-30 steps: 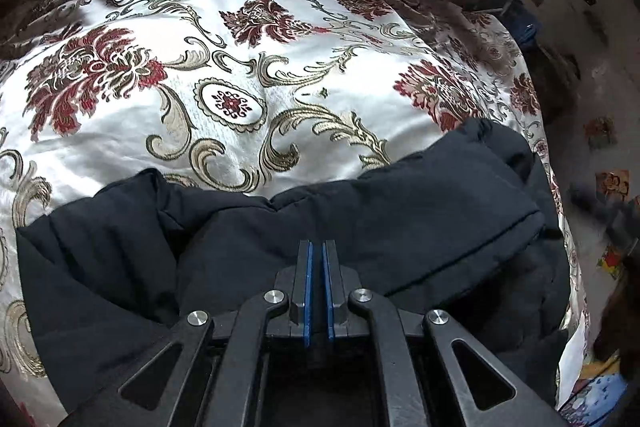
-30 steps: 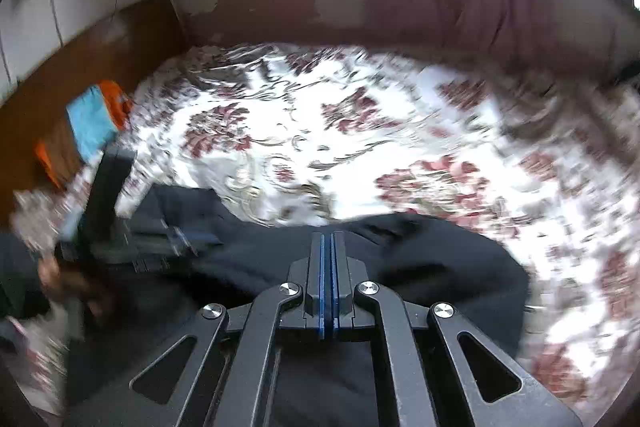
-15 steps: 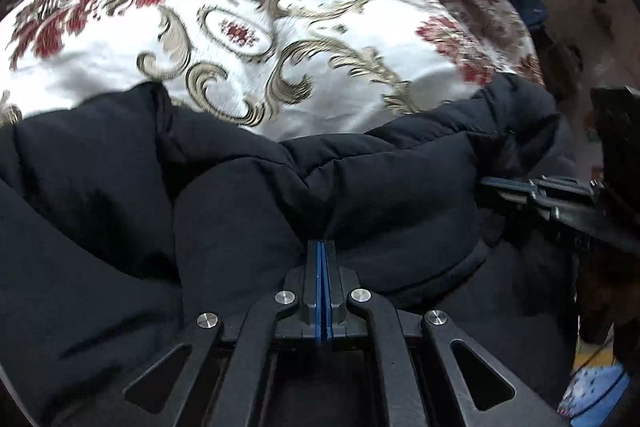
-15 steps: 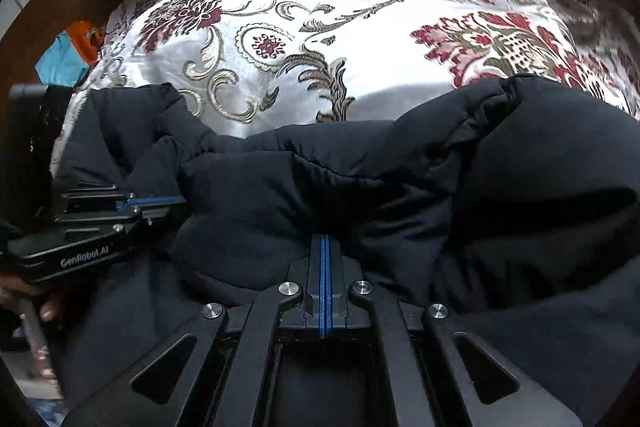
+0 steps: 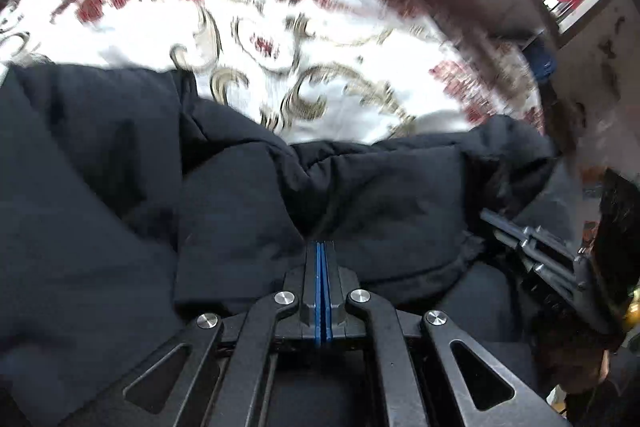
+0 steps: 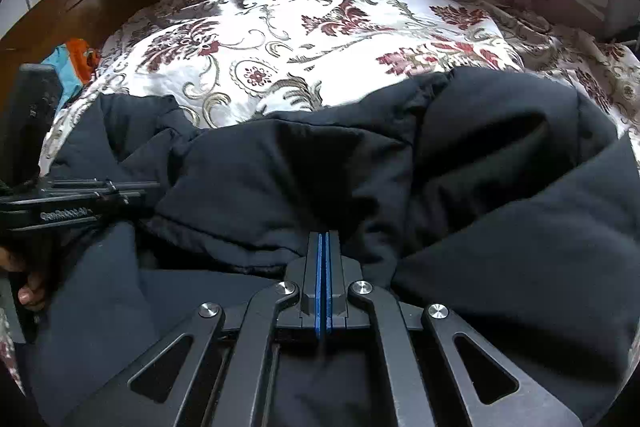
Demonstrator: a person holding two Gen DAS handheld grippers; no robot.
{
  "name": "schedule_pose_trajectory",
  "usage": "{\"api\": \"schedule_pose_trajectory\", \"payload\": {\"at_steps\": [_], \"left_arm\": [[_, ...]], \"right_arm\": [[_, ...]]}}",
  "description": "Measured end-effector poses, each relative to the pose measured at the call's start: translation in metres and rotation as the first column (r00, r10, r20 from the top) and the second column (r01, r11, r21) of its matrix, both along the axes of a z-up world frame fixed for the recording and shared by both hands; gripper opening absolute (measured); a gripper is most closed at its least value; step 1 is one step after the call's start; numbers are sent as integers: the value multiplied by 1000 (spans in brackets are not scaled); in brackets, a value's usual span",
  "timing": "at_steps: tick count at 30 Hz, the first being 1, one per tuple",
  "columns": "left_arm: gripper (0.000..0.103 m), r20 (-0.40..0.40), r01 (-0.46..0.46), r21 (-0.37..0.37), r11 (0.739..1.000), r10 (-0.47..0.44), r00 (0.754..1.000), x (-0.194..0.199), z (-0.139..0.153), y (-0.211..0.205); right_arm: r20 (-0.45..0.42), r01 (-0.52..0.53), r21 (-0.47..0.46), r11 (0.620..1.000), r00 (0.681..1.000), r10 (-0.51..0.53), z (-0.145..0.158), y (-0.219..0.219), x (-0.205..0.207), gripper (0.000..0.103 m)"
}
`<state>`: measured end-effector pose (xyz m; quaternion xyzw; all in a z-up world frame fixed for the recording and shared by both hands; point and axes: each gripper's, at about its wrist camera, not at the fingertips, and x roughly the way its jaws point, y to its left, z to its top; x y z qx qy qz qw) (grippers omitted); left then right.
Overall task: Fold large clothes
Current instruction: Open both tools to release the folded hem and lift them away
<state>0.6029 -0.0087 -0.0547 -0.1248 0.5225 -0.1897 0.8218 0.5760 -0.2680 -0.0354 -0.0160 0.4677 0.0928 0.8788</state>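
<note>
While both grippers, left gripper [image 5: 322, 245] and right gripper [image 6: 323, 235], look pressed together at the dark padded jacket [image 6: 280, 167], a fold seems underway over the floral bedspread [image 6: 320, 39]; laying it flat likely comes next.

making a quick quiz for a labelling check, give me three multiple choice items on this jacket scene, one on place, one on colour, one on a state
1. Where does the dark padded jacket lie?
A. on the floral bedspread
B. on a wooden chair
C. on a hanger

2. What colour are the pads of the right gripper?
A. red
B. blue
C. yellow

3. How do the fingers of the left gripper stand?
A. spread wide
B. half open around a sleeve
C. pressed together with jacket fabric bunched at their tips

Answers:
1 A, the jacket spreads over the near part of the patterned cover.
2 B, two blue strips run between the black fingers.
3 C, the pads meet with no gap, and folds of the jacket gather at the tips.
</note>
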Motion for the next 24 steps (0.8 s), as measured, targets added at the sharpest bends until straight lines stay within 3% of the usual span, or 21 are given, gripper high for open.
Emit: {"api": "schedule_pose_trajectory", "payload": {"at_steps": [2,5,8,12,13,14,15,16,17,18,20,22,23,24], "left_arm": [[4,-22,18,72,997,-16,1000,1,-9,-5],[4,-95,4,93,996,5,995,11,-25,-9],[4,-111,-49,86,995,59,992,13,-26,-8],[3,-71,-136,54,989,140,988,-5,-6,5],[6,-50,-143,52,988,146,988,-11,0,8],[13,-30,-149,52,987,151,988,-16,7,8],[23,-5,-159,48,986,160,987,-24,16,8],[30,6,-169,43,985,168,986,-26,21,6],[44,13,-180,38,983,180,984,-31,25,7],[55,19,-199,31,980,198,980,-38,30,6],[57,38,-232,17,973,231,972,-46,40,11],[58,53,-258,9,966,257,965,-55,49,15],[62,63,-270,6,963,269,961,-60,54,14],[77,76,-285,8,958,284,956,-67,59,14]], "right_arm": [[-2,4,-38,999,1000,-4,-8,3,6,0],[16,-1,-112,994,1000,3,-8,14,6,0],[36,-5,-73,997,999,7,6,11,-8,0],[39,24,-20,1000,999,-24,20,0,-30,7],[49,33,-21,999,998,-32,22,-1,-34,10],[62,39,-18,999,997,-37,27,-1,-40,21],[73,40,-10,999,997,-39,30,-2,-45,39],[91,39,6,999,995,-40,37,-3,-52,46],[105,37,15,999,994,-39,41,-4,-58,53],[122,33,16,999,992,-35,47,-5,-65,53],[140,18,6,1000,990,-19,55,-5,-76,54],[160,12,-14,1000,987,-9,65,-9,-88,63],[171,12,-19,1000,985,-9,69,-11,-92,73],[185,14,-21,1000,983,-10,74,-14,-98,79]]}}
